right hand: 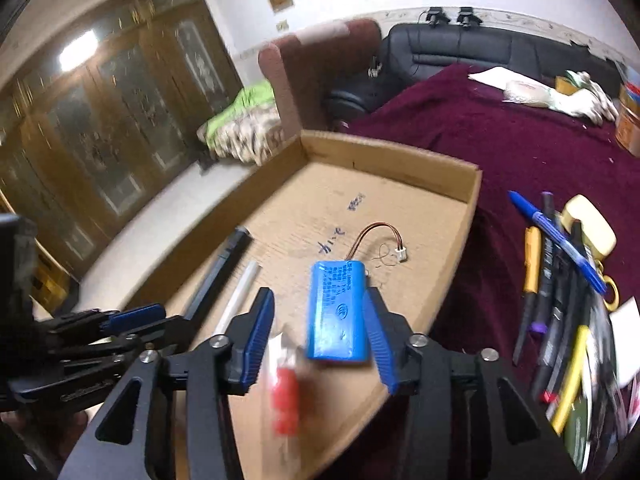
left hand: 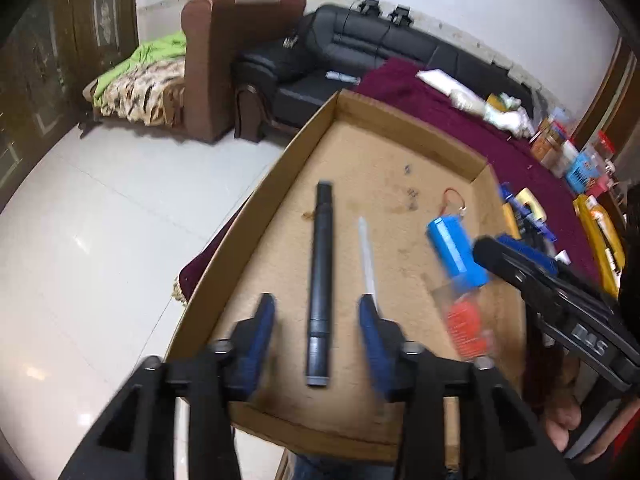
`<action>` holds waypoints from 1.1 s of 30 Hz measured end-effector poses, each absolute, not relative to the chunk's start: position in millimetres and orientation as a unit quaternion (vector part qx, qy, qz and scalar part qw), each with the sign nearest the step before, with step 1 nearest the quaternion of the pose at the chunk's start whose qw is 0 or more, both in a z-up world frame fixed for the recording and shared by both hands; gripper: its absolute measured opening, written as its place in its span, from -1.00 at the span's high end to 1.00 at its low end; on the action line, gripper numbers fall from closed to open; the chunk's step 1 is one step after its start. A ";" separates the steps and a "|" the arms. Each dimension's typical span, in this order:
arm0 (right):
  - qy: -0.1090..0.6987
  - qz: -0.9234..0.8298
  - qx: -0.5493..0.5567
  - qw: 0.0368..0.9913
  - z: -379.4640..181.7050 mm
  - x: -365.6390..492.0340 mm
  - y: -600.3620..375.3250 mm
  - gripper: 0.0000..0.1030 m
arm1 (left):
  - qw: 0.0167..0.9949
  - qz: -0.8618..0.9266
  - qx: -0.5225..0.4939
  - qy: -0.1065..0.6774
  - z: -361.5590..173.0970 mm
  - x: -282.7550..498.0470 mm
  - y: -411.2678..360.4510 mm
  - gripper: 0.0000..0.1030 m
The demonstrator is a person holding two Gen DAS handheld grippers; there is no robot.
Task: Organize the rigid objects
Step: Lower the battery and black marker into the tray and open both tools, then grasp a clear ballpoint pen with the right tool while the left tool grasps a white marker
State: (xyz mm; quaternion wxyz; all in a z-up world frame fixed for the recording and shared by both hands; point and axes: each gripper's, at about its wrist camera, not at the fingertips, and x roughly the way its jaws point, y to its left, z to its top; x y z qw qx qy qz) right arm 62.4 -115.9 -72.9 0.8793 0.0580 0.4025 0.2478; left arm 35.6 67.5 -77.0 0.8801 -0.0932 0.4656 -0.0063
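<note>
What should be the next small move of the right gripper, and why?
Probably lift the right gripper away: it is open, and the blue battery pack between its fingers seems to lie flat in the cardboard tray. Loose pens wait on the maroon cloth.

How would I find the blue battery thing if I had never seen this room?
Look in the flat cardboard box on the dark red cloth. The battery pack lies right of a black tube and a white stick. Only it is bright blue, with a thin red wire.
</note>
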 end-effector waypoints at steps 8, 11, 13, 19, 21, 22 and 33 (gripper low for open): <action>0.350 0.257 0.104 0.895 -50.0 -0.2 -198.1 -0.13 | 0.904 -0.075 -0.103 0.409 -40.2 6.3 8.3 -0.56; 0.352 0.228 0.115 0.901 -55.3 -10.7 -233.8 -0.14 | 0.898 -0.104 -0.101 0.416 -39.9 5.0 -21.7 -0.56; 0.354 0.217 0.125 0.901 -59.7 -16.4 -252.9 -0.19 | 0.893 -0.117 -0.088 0.426 -42.4 5.2 -45.3 -0.56; 0.366 0.205 0.142 0.896 -78.9 -23.1 -301.8 -0.31 | 0.897 -0.104 -0.047 0.427 -51.8 1.6 -88.5 -0.56; 0.377 0.200 0.148 0.892 -86.1 -19.9 -309.3 -0.31 | 0.900 -0.100 -0.035 0.423 -52.4 -0.2 -96.5 -0.56; 0.378 0.198 0.148 0.892 -87.6 -20.3 -312.9 -0.31 | 0.900 -0.102 -0.034 0.422 -53.1 -0.6 -99.5 -0.56; 0.380 0.172 0.119 0.901 -98.8 -20.6 -336.3 -0.11 | 0.875 -0.143 0.020 0.462 -63.0 4.1 -125.9 -0.56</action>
